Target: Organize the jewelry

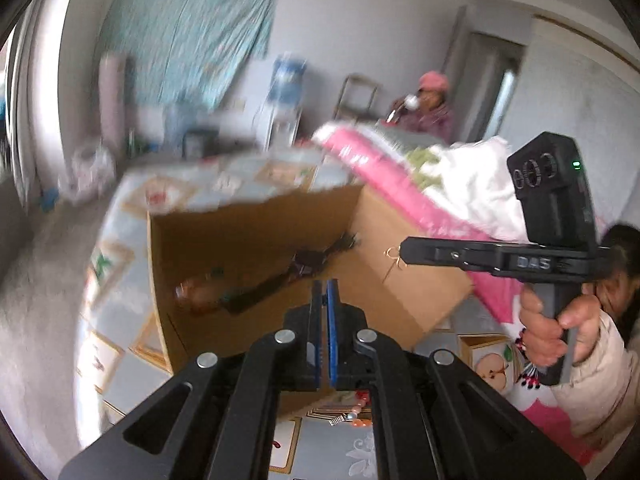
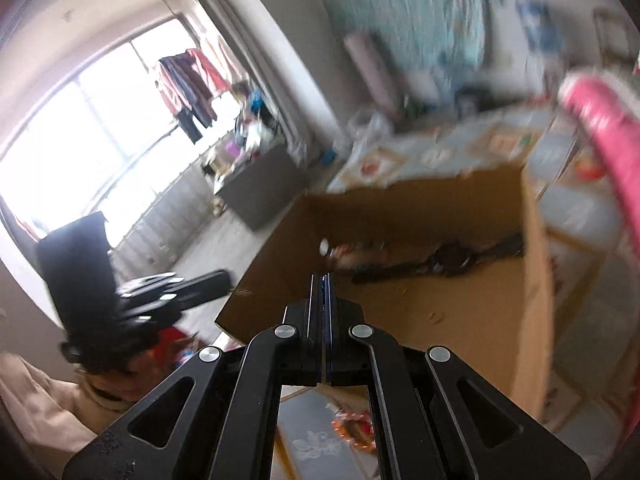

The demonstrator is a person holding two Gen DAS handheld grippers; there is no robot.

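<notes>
Both grippers hang over an open cardboard box [image 1: 256, 240] that sits on a bed [image 1: 132, 216] covered with a pale blue sheet printed with framed fruit pictures. The left gripper [image 1: 325, 286] has its blue-padded fingers pressed together with nothing between them that I can see.

The right gripper [image 1: 404, 255] reaches in from the right in the left wrist view, held by a hand [image 1: 548, 332] in a cream sleeve. Its jaws are closed on a small gold earring [image 1: 394, 260], a little bow with a thin stem dangling from the tip, over the box's right wall.

In the right wrist view the same gripper's fingers are tight together, the earring too small to make out there.

Down in the box lies a dark beaded strand [image 1: 288, 276] stretched diagonally across the bottom, with a brownish bracelet-like piece [image 1: 196, 294] at its lower left end; both are blurred.

Outside the box, on the sheet just beneath the grippers, lies an orange and pearl bead piece [image 1: 358, 414].

A pink and white quilt [image 1: 400, 184] is heaped along the bed's right side, beside the box. Another person in a pink hat [image 1: 434, 80] sits in the background.
</notes>
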